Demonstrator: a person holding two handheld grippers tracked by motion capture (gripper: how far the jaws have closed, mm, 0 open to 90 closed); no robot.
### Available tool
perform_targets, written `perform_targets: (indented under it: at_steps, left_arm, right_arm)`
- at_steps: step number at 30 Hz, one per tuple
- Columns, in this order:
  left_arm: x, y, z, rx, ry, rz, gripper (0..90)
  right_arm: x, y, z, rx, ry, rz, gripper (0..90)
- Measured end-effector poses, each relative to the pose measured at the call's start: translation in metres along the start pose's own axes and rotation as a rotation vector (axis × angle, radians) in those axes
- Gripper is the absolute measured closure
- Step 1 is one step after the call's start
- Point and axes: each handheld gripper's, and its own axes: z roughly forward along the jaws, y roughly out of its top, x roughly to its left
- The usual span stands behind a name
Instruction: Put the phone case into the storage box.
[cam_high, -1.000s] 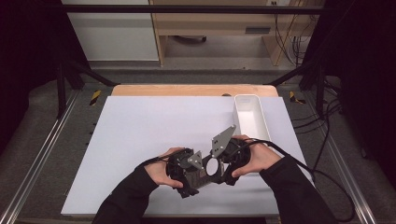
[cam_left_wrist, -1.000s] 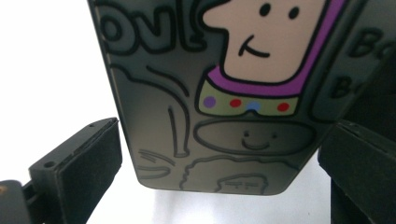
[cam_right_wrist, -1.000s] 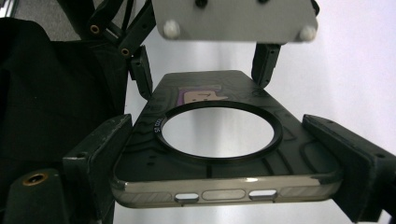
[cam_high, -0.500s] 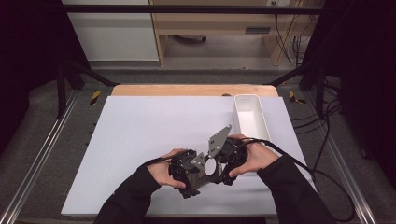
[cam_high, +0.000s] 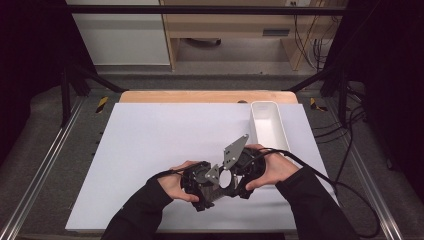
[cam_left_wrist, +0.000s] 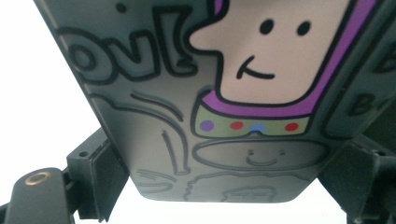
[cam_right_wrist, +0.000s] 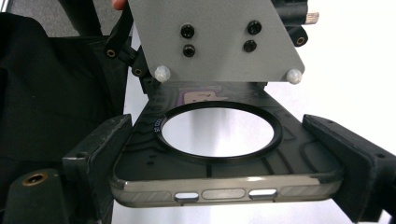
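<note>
A dark translucent phone case (cam_high: 224, 178) is held between both grippers over the near middle of the white mat (cam_high: 150, 145). My left gripper (cam_high: 202, 186) is shut on it; in the left gripper view the case's back (cam_left_wrist: 224, 116), printed with cartoon drawings, spans from one black jaw to the other. My right gripper (cam_high: 246, 171) is also shut on it from the opposite end. In the right gripper view the inner side of the case (cam_right_wrist: 224, 186), with a black ring (cam_right_wrist: 219, 133), sits between the jaws. The left gripper's grey plate (cam_right_wrist: 215, 37) shows beyond the case.
A white rectangular tray (cam_high: 268, 125) stands at the back right of the mat, just beyond my right hand. Cables (cam_high: 345, 195) trail off to the right. A wooden strip (cam_high: 200, 96) borders the far edge, and metal rails run along both sides.
Both hands, with the case between the grippers, have drifted a little toward the front edge. Both grips are unchanged.
</note>
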Motion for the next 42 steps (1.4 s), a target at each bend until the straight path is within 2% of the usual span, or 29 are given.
perform_targets:
  at_steps: [12, 18, 20, 26, 31, 36, 42]
  left_arm:
    - [-0.001, -0.002, -0.002, -0.028, 0.005, -0.011, 11.4]
    - [0.000, -0.004, -0.004, -0.044, 0.011, -0.019, 11.4]
    - [0.001, -0.005, -0.004, -0.052, 0.012, -0.023, 11.4]
    - [0.002, -0.007, -0.006, -0.069, 0.021, -0.039, 11.4]
    - [0.002, -0.011, -0.009, -0.106, 0.023, -0.055, 11.4]
    - [0.004, -0.018, -0.011, -0.143, 0.028, -0.078, 11.4]
    - [0.005, -0.026, -0.014, -0.190, 0.028, -0.100, 11.4]
  right_arm:
    - [0.001, 0.000, -0.002, -0.028, -0.011, -0.005, 10.9]
    - [0.002, 0.000, -0.006, -0.064, -0.033, -0.002, 4.7]
    - [0.002, 0.000, -0.009, -0.084, -0.038, 0.005, 4.5]
    - [0.003, -0.002, -0.024, -0.188, -0.067, 0.019, 3.2]
    - [0.004, -0.007, -0.039, -0.253, -0.097, 0.032, 2.8]
    - [0.005, -0.017, -0.048, -0.308, -0.113, 0.049, 3.0]
    - [0.006, -0.027, -0.047, -0.334, -0.117, 0.066, 3.1]
